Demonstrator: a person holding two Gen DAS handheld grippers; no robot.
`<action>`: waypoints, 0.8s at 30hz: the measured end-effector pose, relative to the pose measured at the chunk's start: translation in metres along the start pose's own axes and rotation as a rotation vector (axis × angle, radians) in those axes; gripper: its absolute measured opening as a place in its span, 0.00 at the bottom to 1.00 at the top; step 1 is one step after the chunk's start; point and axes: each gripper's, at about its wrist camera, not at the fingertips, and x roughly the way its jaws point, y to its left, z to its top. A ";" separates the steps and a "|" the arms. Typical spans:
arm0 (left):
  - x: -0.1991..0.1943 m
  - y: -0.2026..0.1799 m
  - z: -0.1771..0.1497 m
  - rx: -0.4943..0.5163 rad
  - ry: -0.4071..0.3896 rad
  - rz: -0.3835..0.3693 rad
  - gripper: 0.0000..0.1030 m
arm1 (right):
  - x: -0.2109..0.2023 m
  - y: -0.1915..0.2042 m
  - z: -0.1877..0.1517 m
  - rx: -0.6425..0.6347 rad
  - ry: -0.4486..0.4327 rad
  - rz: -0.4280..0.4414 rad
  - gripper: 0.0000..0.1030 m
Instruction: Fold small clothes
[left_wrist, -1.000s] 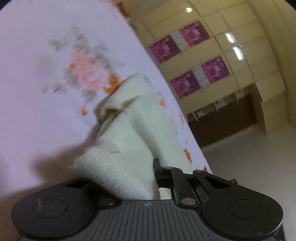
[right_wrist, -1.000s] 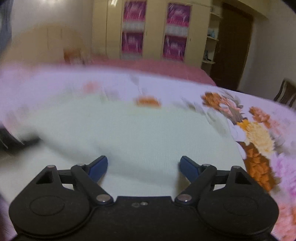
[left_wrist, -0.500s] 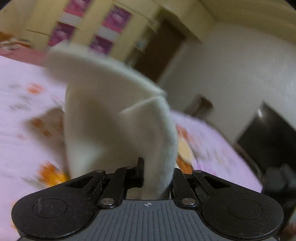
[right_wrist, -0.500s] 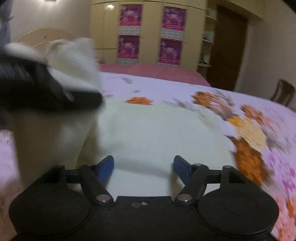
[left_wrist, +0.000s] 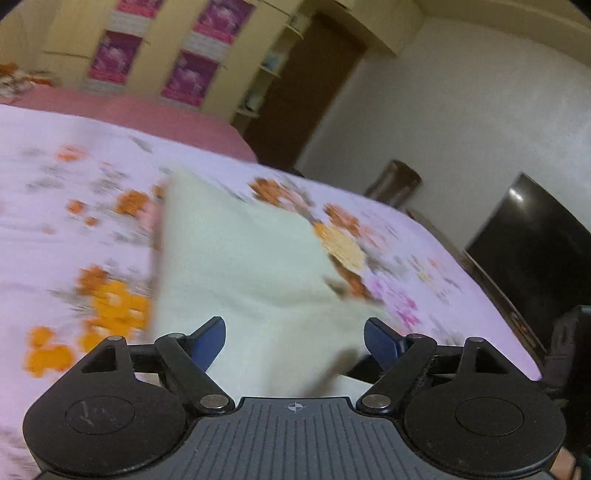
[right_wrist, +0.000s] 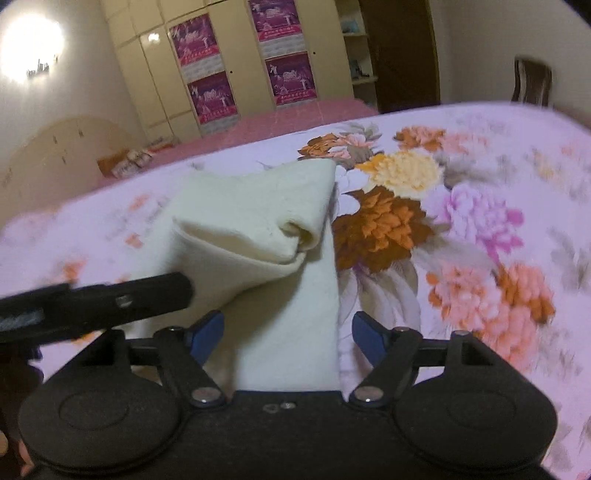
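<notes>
A cream knit garment (left_wrist: 236, 258) lies on the floral bedsheet (left_wrist: 74, 206), blurred in the left wrist view. In the right wrist view the garment (right_wrist: 266, 229) shows a folded-over flap with a rolled edge. My left gripper (left_wrist: 294, 338) is open and empty just above the garment's near end. My right gripper (right_wrist: 288, 334) is open and empty over the garment's near edge. The left gripper's black body (right_wrist: 92, 302) crosses the left of the right wrist view, beside the fold.
The bed's pink far part (right_wrist: 258, 122) meets a wardrobe with purple posters (right_wrist: 243, 66). A dark door (left_wrist: 306, 85), a chair (left_wrist: 399, 184) and a black screen (left_wrist: 535, 243) stand on the right, past the bed's edge.
My left gripper carried a flap of the garment up and over, then opened and let it go. The garment now lies folded. My right gripper stayed open and shifted right.
</notes>
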 end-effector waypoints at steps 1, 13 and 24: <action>-0.006 0.010 0.002 -0.032 -0.021 0.028 0.79 | -0.002 -0.001 0.001 0.018 0.006 0.019 0.76; 0.024 0.027 -0.021 0.060 0.088 0.185 0.79 | 0.006 -0.006 0.006 0.267 0.052 0.173 0.87; 0.027 0.023 -0.019 0.000 0.097 0.114 0.79 | 0.034 0.001 0.000 0.272 0.077 0.128 0.37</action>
